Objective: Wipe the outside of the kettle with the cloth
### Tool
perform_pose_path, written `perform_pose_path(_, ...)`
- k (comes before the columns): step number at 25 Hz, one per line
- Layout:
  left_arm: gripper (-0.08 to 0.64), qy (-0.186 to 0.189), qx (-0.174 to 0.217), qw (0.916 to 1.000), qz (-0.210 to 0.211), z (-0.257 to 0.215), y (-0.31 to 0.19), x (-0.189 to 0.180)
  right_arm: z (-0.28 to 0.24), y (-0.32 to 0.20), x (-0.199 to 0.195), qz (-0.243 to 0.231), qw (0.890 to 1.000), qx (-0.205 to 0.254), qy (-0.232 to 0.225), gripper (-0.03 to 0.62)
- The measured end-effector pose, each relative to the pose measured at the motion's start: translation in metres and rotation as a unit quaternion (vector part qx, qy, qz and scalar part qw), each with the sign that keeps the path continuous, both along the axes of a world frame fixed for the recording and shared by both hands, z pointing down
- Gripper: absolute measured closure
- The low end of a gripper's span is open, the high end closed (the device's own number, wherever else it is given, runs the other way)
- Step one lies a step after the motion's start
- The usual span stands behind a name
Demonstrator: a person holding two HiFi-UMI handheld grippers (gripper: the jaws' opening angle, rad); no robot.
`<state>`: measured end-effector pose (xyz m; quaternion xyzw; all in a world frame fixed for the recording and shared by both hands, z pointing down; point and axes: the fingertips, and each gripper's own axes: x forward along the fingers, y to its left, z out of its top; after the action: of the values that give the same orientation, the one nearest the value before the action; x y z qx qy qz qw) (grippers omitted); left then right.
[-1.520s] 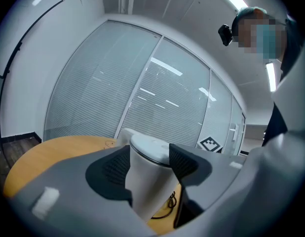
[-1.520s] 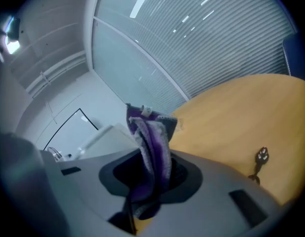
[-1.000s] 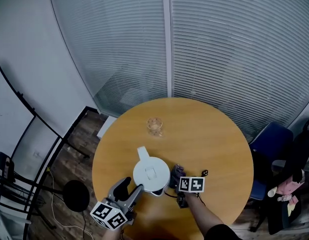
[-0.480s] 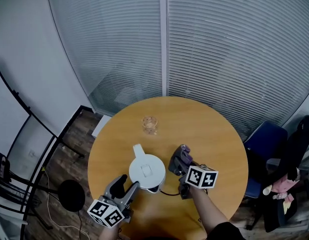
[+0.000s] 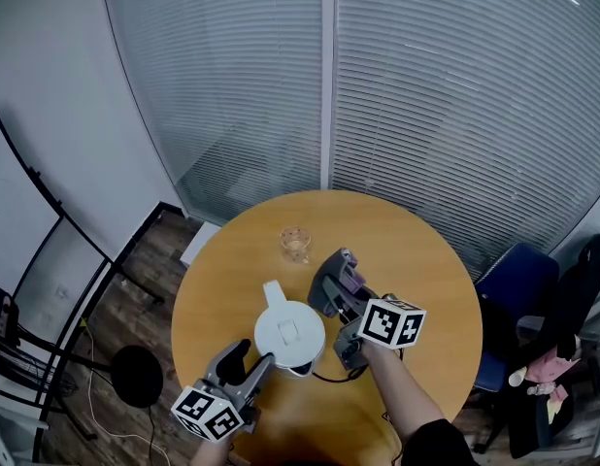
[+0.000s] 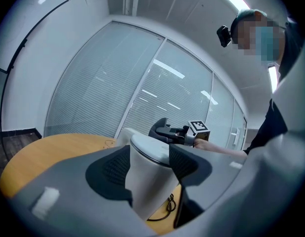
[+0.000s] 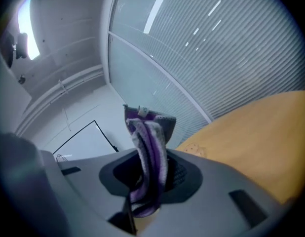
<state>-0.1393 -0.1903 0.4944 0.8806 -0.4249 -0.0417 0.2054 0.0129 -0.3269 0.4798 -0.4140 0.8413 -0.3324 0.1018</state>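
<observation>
A white kettle (image 5: pixel 291 335) stands on the round wooden table (image 5: pixel 416 260), spout pointing away from me. My left gripper (image 5: pixel 254 357) reaches in from the near left and is shut on the kettle's near side; in the left gripper view the white body (image 6: pixel 150 181) fills the gap between the pads. My right gripper (image 5: pixel 334 282) is raised just right of and beyond the kettle, shut on a purple and grey cloth (image 5: pixel 352 280). The cloth (image 7: pixel 150 157) hangs folded between the jaws in the right gripper view and is apart from the kettle.
A small glass tumbler (image 5: pixel 296 243) stands beyond the kettle near the table's middle. A black cord (image 5: pixel 331 377) lies on the table by the kettle's base. A blue chair (image 5: pixel 518 289) sits at the right; a blinds-covered glass wall is behind.
The right gripper has lifted the cloth from beside the kettle's right flank, up and farther across the table. The left gripper has kept its hold on the kettle.
</observation>
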Motion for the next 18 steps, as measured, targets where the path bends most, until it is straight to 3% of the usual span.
perform_pose_path(6, 0.308, 0.01, -0.003, 0.9999, 0.003, 0.002, -0.001, 0.0, 0.038, -0.003, -0.011, -0.018, 0.999, -0.03, -0.005, 0.495)
perform_pose_path(12, 0.308, 0.015, -0.005, 0.9999, 0.001, 0.002, 0.0, -0.001, 0.11, 0.002, -0.012, -0.013, 0.995, -0.085, 0.053, 0.495)
perform_pose_path(18, 0.308, 0.026, -0.009, 0.9996, 0.007, 0.002, -0.001, -0.003, 0.183, 0.006, -0.006, -0.011, 0.981, -0.156, 0.114, 0.495)
